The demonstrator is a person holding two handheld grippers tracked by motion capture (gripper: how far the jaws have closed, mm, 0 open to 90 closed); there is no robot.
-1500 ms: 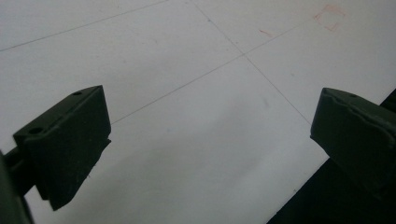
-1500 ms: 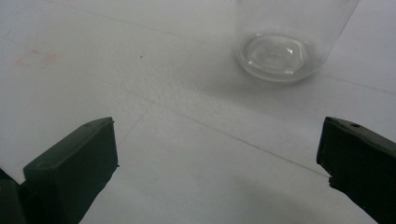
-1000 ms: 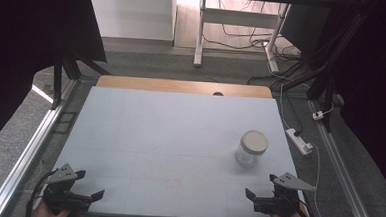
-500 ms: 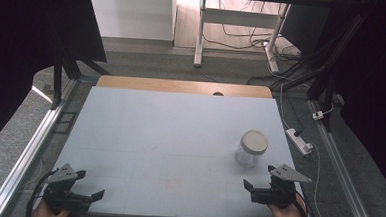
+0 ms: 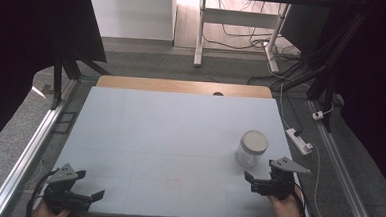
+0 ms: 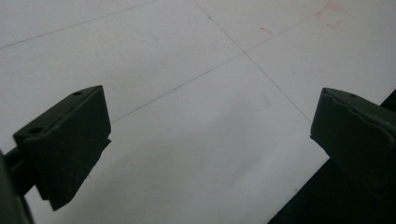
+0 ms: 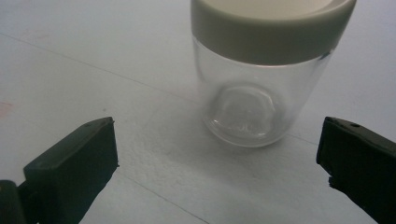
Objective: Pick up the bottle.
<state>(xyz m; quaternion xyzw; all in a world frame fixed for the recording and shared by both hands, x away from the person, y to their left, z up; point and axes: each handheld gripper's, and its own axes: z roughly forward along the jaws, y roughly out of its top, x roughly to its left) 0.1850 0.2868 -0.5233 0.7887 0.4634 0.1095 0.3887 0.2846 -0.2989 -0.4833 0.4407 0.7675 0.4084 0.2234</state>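
Note:
A clear glass jar (image 5: 252, 147) with a cream lid stands upright on the right half of the white table (image 5: 169, 132). My right gripper (image 5: 252, 183) is just in front of it, near the table's front edge, open and holding nothing. In the right gripper view the jar (image 7: 261, 84) stands a short way beyond the wide-apart jaws of my right gripper (image 7: 219, 154) and looks empty. My left gripper (image 5: 91, 184) sits at the front left corner, open. In the left gripper view my left gripper (image 6: 210, 126) has bare table between its jaws.
A faint red mark (image 5: 174, 181) lies on the table near the front middle, and the same red mark (image 6: 331, 11) appears in the left gripper view. A wooden strip (image 5: 182, 86) runs along the far edge. A white power strip (image 5: 299, 140) lies on the floor at the right.
My right gripper has moved forward and a little left, closer to the jar. The left gripper and the jar have stayed put.

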